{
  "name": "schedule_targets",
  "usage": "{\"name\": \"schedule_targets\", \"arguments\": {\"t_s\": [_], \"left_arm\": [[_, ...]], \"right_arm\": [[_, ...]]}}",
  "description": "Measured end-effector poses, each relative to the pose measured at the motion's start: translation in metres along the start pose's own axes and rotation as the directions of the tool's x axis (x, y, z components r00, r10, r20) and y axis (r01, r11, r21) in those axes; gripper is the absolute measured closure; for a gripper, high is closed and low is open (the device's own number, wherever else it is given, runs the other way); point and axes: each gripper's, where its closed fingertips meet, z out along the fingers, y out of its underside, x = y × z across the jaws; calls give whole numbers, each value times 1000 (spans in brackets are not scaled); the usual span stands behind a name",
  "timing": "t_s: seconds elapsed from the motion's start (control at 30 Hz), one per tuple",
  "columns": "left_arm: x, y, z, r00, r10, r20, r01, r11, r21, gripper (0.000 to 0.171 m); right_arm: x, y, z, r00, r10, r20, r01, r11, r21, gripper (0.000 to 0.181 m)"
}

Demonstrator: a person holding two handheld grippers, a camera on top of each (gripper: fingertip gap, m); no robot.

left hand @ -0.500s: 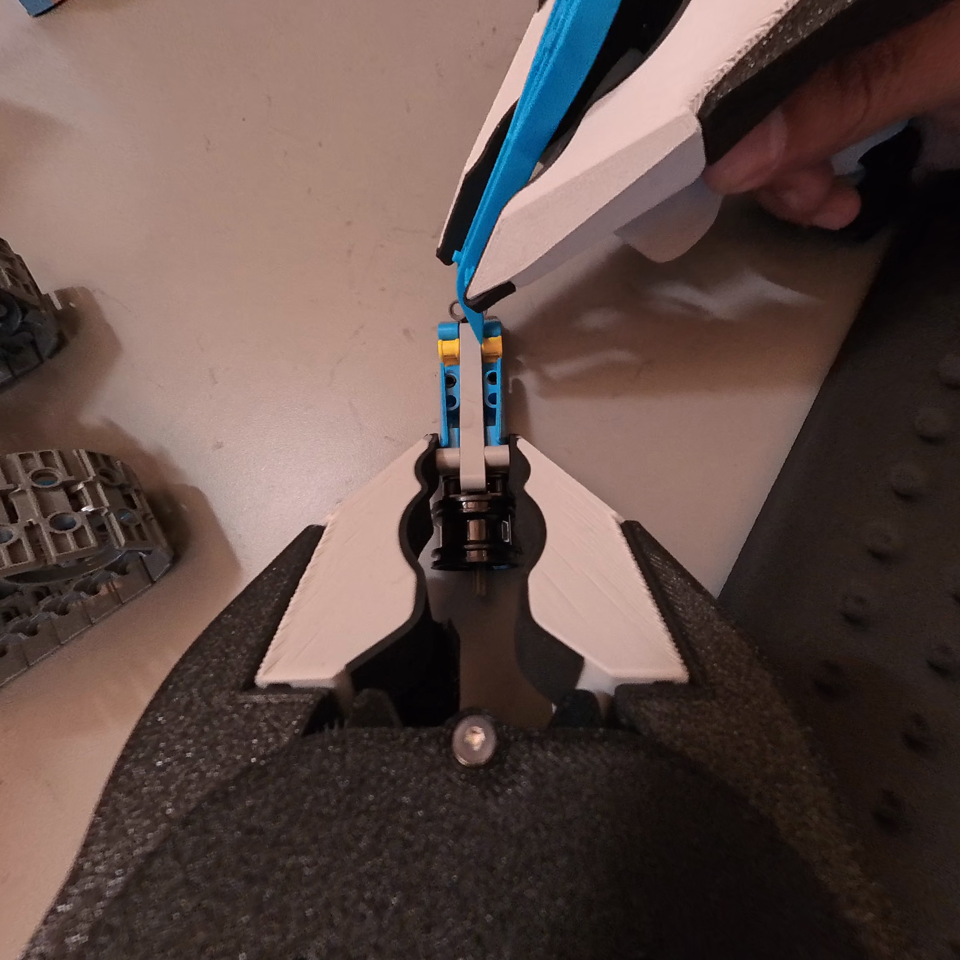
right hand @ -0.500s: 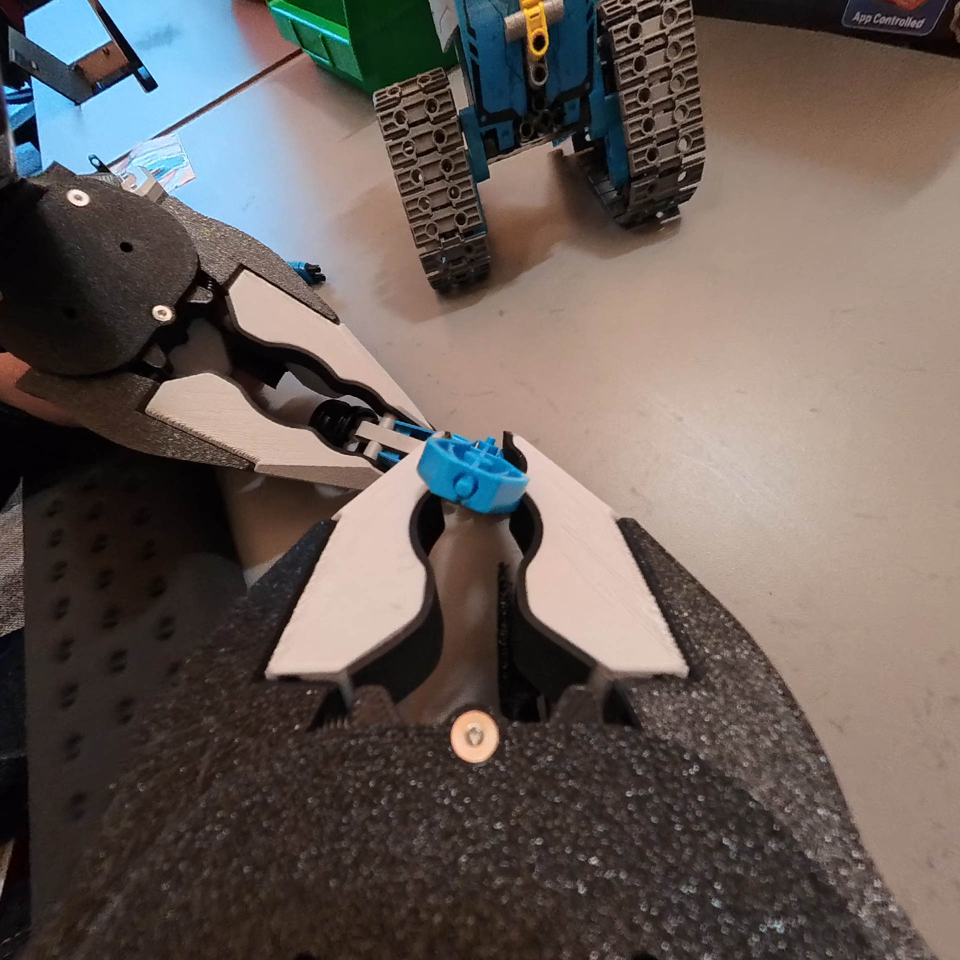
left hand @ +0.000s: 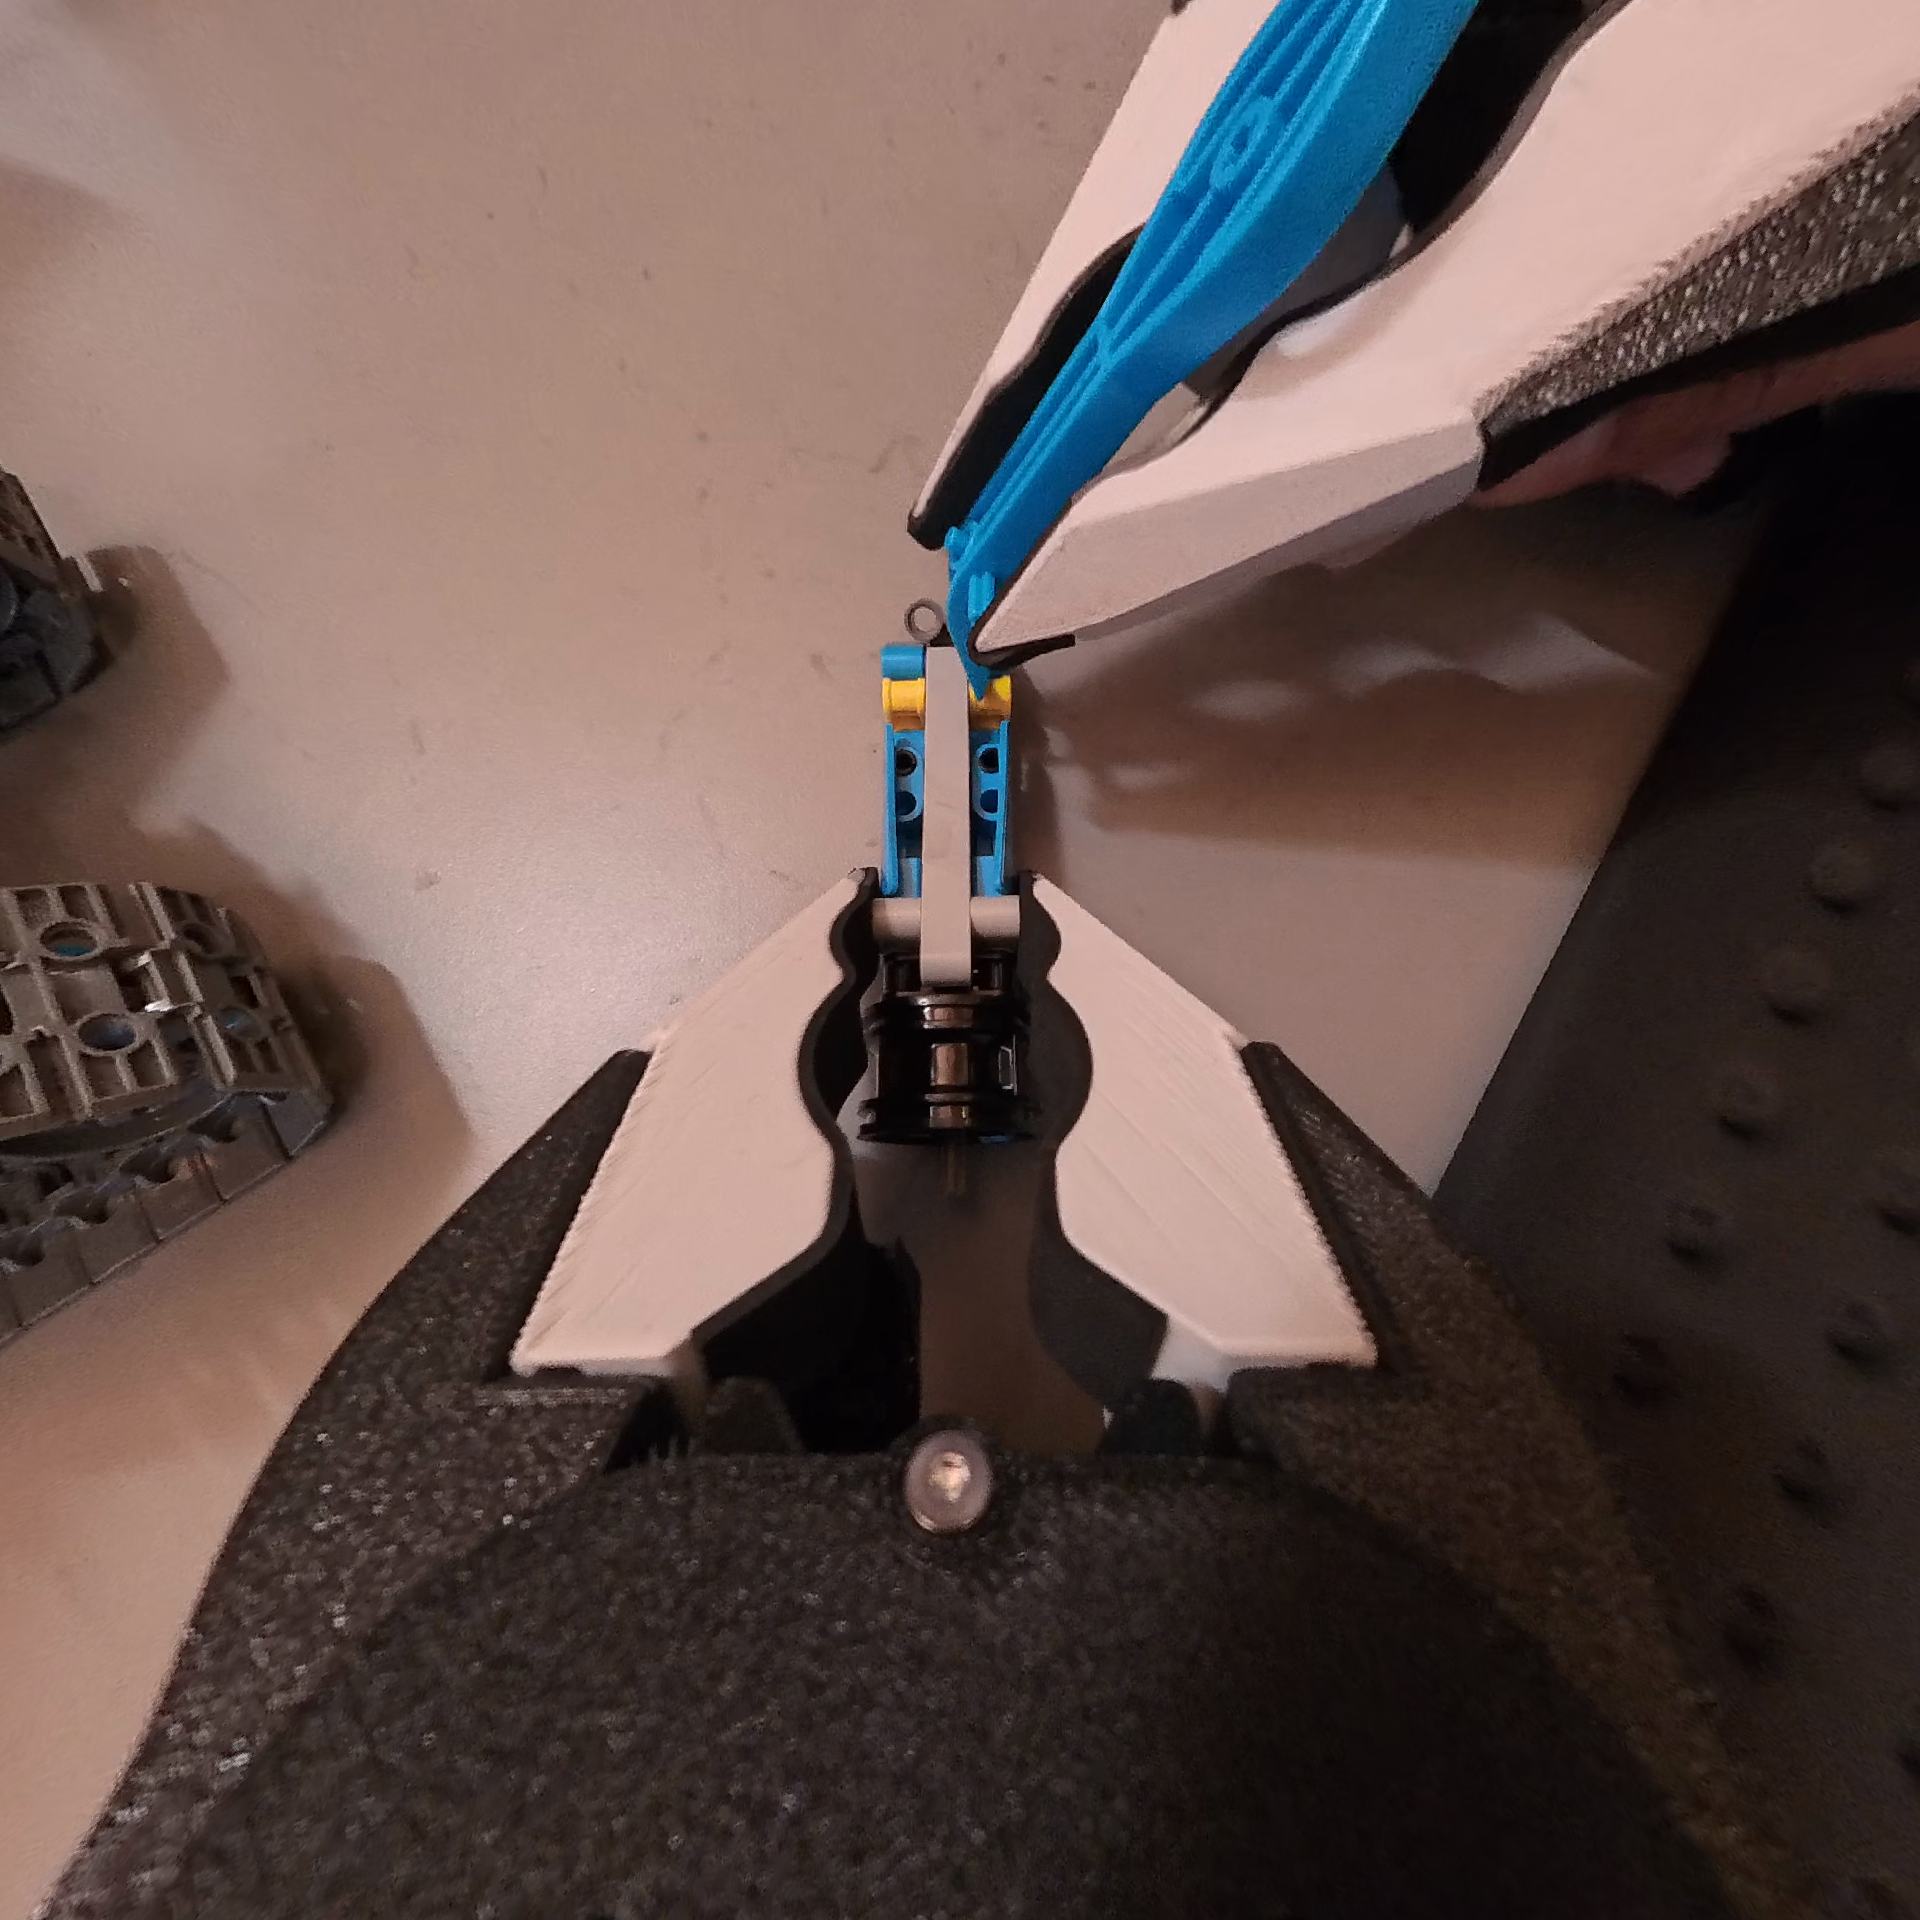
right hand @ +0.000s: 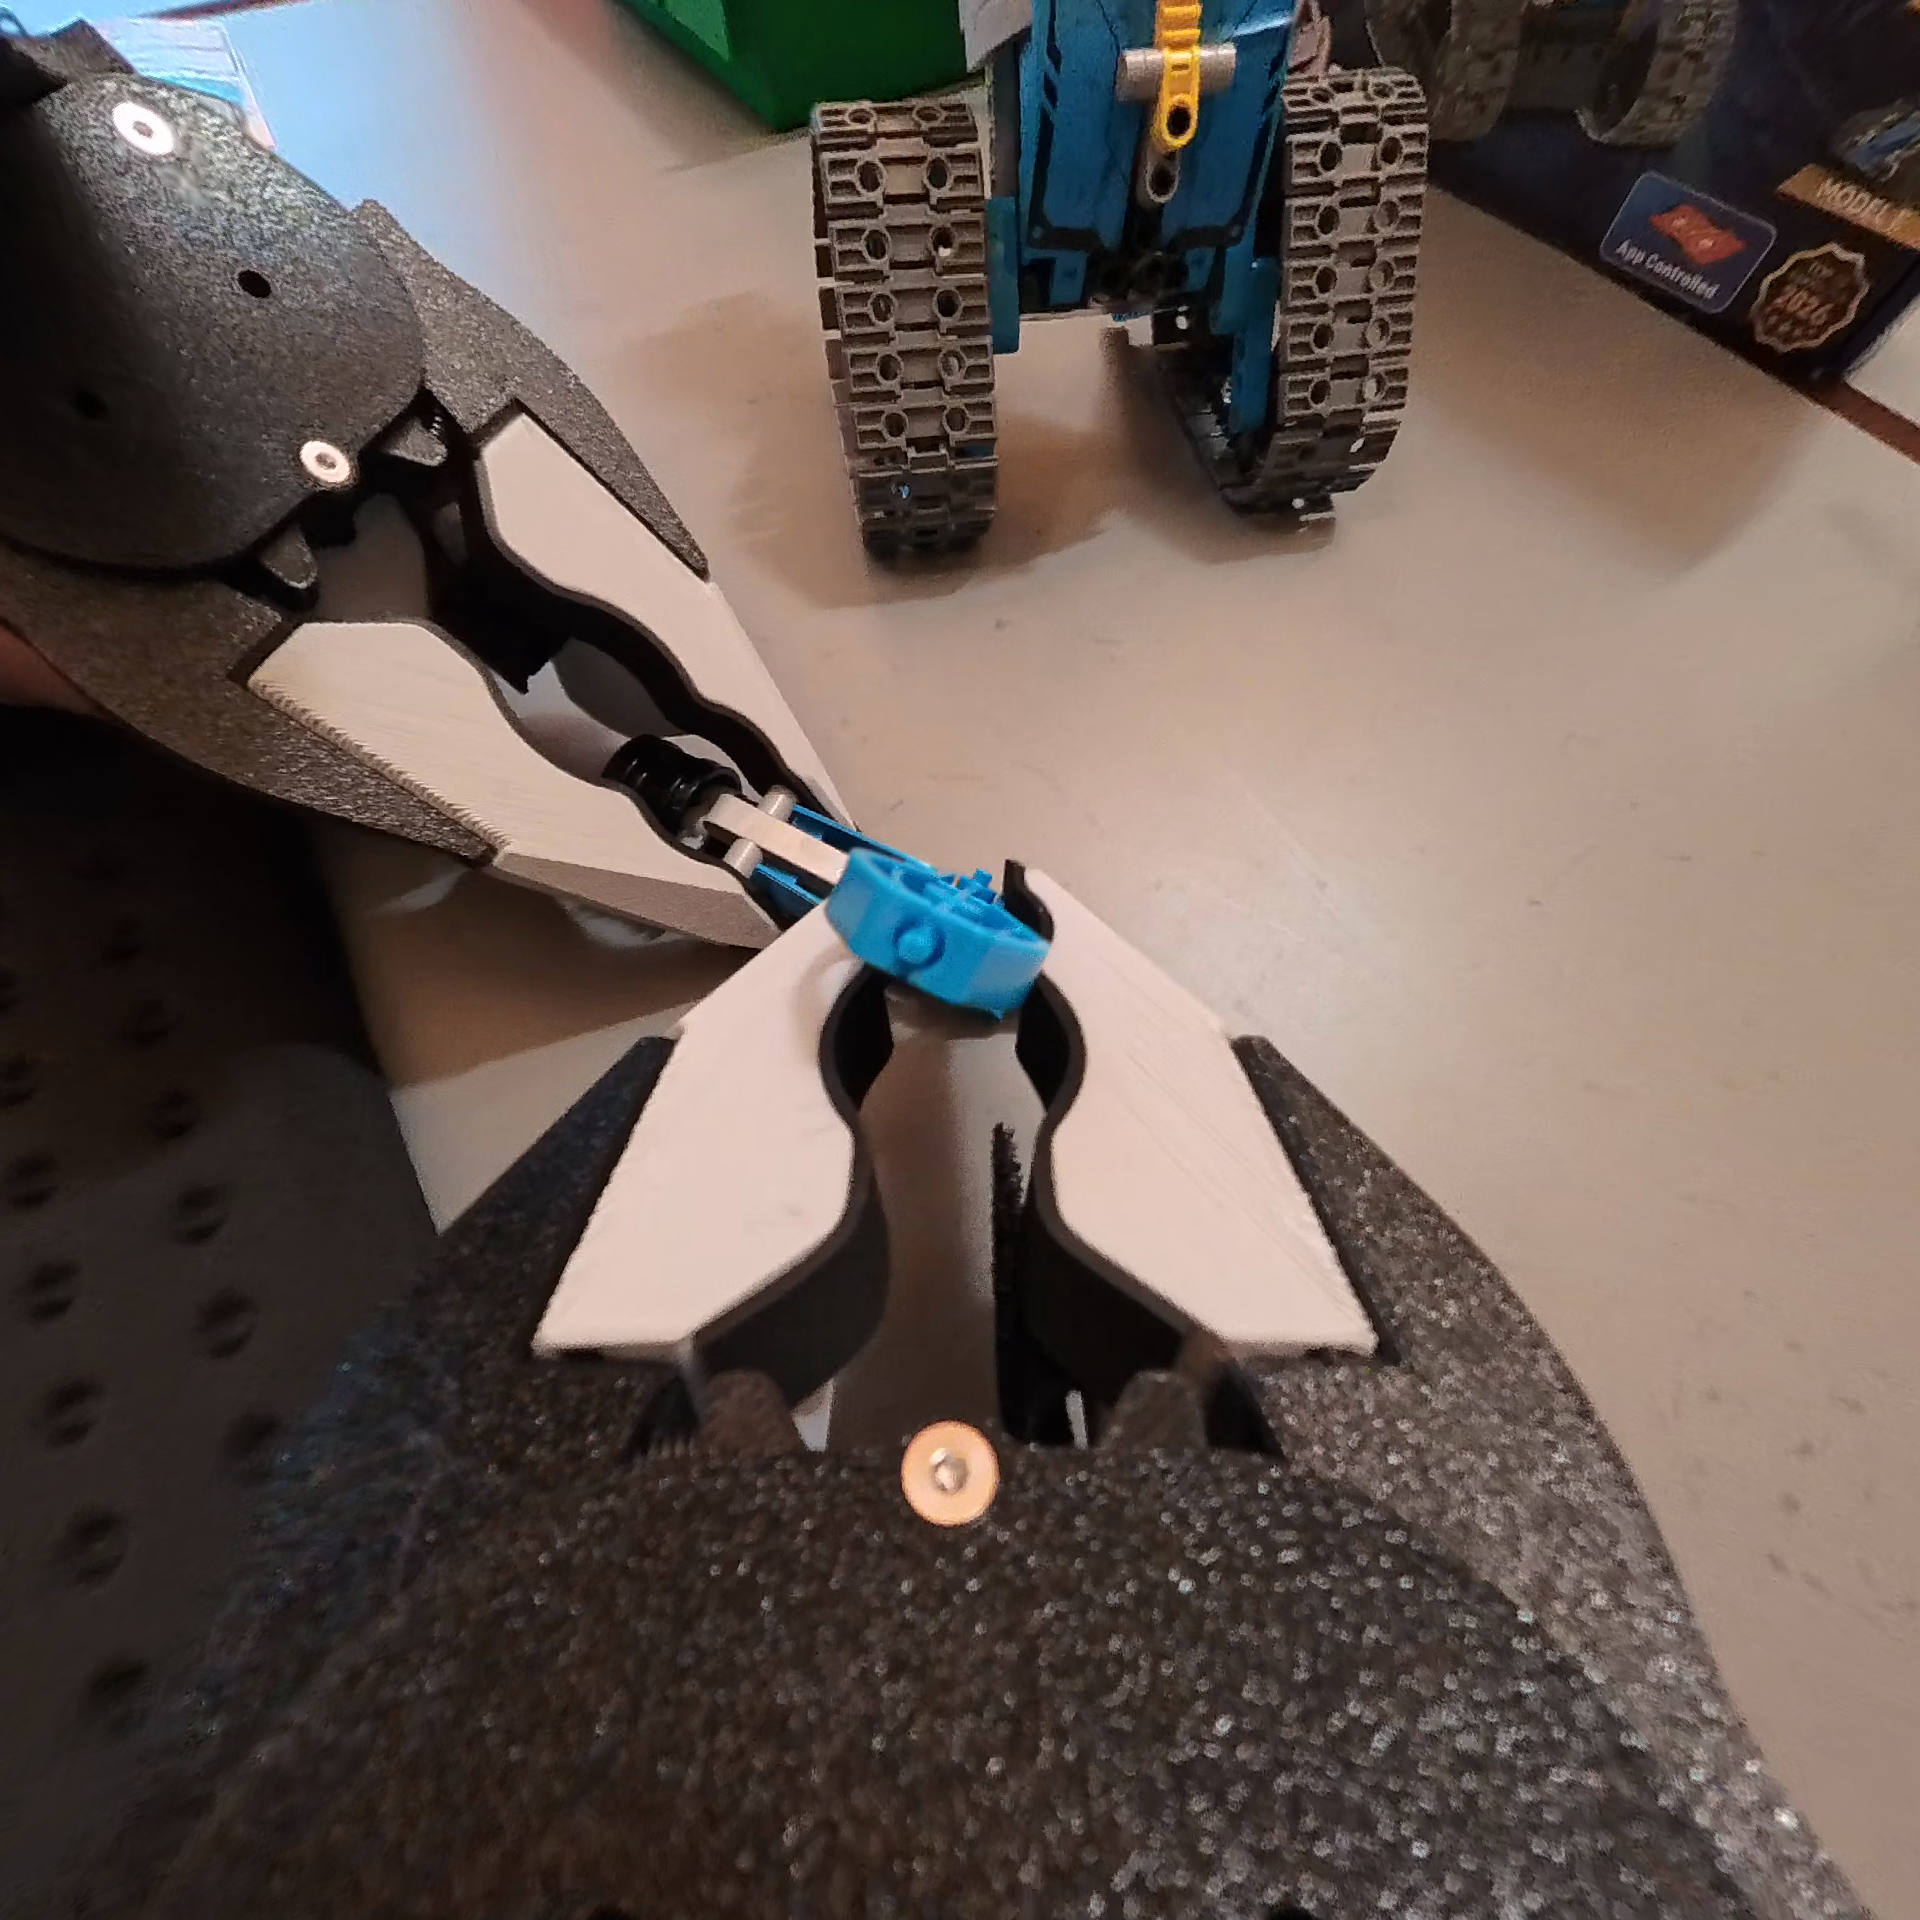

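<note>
My left gripper (left hand: 945, 883) is shut on a small brick assembly (left hand: 940, 790): a black ribbed cylinder sits between the jaws, and a grey beam, two blue beams and yellow connectors stick out ahead. My right gripper (left hand: 966, 592) comes in from the upper right, shut on a flat blue round piece (left hand: 1195, 260). The piece's tip touches the far end of the assembly by the right yellow connector. In the right wrist view, the right gripper (right hand: 930, 914) holds the blue piece (right hand: 935, 951) against the assembly (right hand: 769, 831) held by the left gripper (right hand: 805, 878).
A blue model vehicle with grey tracks (right hand: 1112, 291) stands on the beige table ahead; its tracks also show at the left of the left wrist view (left hand: 135, 1039). A green bin (right hand: 831, 52) and a dark printed box (right hand: 1714, 239) lie behind. A black dimpled mat (left hand: 1714, 1039) borders the table. There is about 5 cm between the tips of the two grippers.
The right gripper has come a little closer and lower. The blue piece's tip has shifted from the middle of the assembly's far end toward its right yellow connector. The left gripper holds steady.
</note>
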Motion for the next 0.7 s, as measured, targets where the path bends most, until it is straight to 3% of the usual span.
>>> {"name": "schedule_targets", "arguments": {"t_s": [0.13, 0.3, 0.5, 0.6, 0.7], "left_arm": [[0, 0, 0, 1000, 1, 0, -1, 1000, 0, 147], [0, 0, 0, 1000, 3, -1, -3, 1000, 0, 147], [1, -4, -3, 998, -46, -44, 48, 998, 33, 148], [3, -14, -11, 980, -140, -143, 155, 983, 97, 147], [6, -26, -21, 936, -229, -269, 277, 948, 156, 147]], "right_arm": [[0, -1, 0, 1000, -12, -3, 12, 1000, 11, 165], [9, -17, -9, 970, 199, 141, -216, 970, 115, 164], [22, -21, -16, 893, 378, 243, -418, 898, 137, 163], [31, -31, -26, 839, 447, 312, -516, 834, 193, 163], [43, -44, -42, 717, 533, 449, -669, 707, 228, 163]]}}
